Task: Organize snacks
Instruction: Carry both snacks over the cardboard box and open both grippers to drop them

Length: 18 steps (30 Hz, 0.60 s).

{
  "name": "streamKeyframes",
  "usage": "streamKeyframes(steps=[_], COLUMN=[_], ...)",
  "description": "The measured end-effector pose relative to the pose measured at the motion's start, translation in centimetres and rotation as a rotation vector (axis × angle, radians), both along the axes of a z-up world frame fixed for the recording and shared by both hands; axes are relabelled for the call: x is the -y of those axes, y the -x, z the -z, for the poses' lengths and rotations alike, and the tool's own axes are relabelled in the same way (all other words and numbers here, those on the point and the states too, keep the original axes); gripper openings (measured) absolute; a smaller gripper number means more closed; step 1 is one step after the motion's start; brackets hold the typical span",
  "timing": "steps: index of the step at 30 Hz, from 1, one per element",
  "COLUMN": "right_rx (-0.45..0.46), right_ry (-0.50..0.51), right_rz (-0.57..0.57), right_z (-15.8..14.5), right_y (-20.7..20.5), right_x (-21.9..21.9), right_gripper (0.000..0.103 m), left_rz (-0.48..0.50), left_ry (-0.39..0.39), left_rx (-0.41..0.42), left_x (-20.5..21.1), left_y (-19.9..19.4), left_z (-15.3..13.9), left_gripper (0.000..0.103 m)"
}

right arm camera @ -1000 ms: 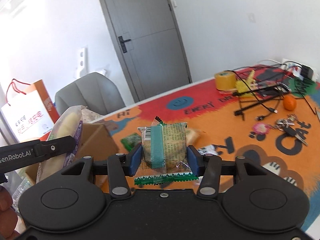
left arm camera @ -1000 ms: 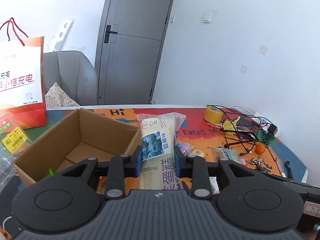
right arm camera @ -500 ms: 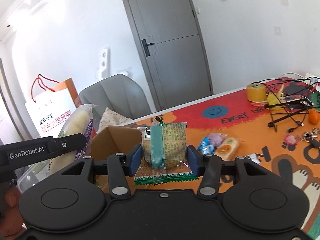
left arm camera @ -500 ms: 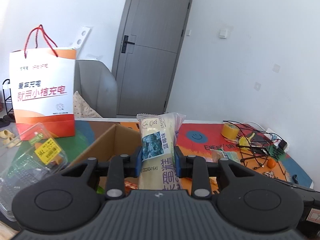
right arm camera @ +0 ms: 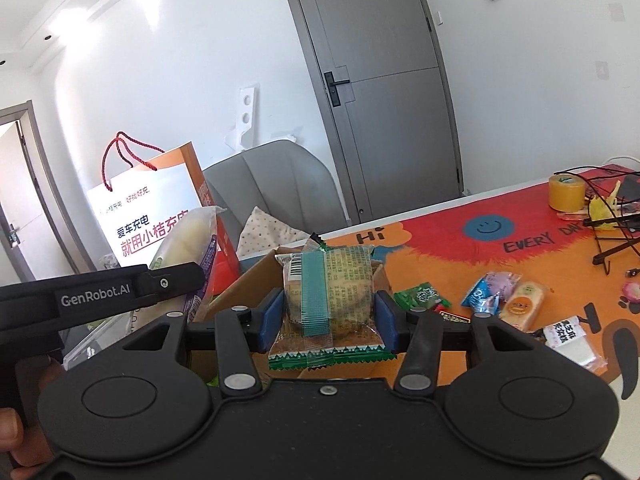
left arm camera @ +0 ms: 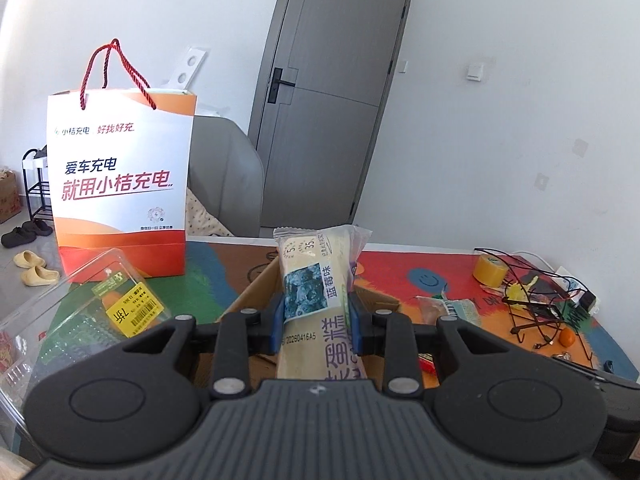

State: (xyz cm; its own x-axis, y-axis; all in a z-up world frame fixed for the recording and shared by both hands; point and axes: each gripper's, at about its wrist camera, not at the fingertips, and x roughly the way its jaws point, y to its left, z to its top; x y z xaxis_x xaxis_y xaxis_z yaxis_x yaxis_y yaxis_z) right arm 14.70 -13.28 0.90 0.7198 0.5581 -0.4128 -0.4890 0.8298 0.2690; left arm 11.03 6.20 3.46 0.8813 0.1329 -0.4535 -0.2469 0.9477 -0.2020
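Observation:
My left gripper (left arm camera: 316, 322) is shut on a long pale cake packet with a blue label (left arm camera: 316, 292), held upright above the open cardboard box (left arm camera: 256, 292). It also shows in the right wrist view (right arm camera: 188, 248), at the left. My right gripper (right arm camera: 328, 320) is shut on a square green-trimmed pastry packet (right arm camera: 328, 296), held above the box's right side (right arm camera: 264, 268). Several loose snack packets (right arm camera: 504, 296) lie on the orange mat to the right.
A white and orange paper bag (left arm camera: 120, 184) stands at the back left. A clear plastic clamshell (left arm camera: 80, 312) lies left of the box. Tape roll (left arm camera: 490, 270), black wires (left arm camera: 536, 304) and a small orange (left arm camera: 566, 336) sit at the far right. A grey chair (right arm camera: 272, 188) stands behind the table.
Both grippers have risen and swung left with their packets still held. The box now sits lower and closer under the fingers, and the paper bag has come fully into view.

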Motion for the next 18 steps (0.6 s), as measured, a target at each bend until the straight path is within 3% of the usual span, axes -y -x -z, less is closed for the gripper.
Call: streamKeyframes(steps=[12, 18], right_rx=[-0.039, -0.068], right_ry=[0.005, 0.007], right_rz=[-0.011, -0.002], right_z=[1.0, 1.7], right_y=[-2.1, -3.3], right_x=[-2.0, -2.5], right_gripper=[0.049, 0.049], left_rz=[-0.055, -0.081], left_ry=[0.035, 0.062], left_rx=[-0.064, -0.054], left_x=[-2.1, -2.9], left_y=[-3.4, -2.2], left_z=[2.2, 2.4], left_gripper=[0.035, 0.052])
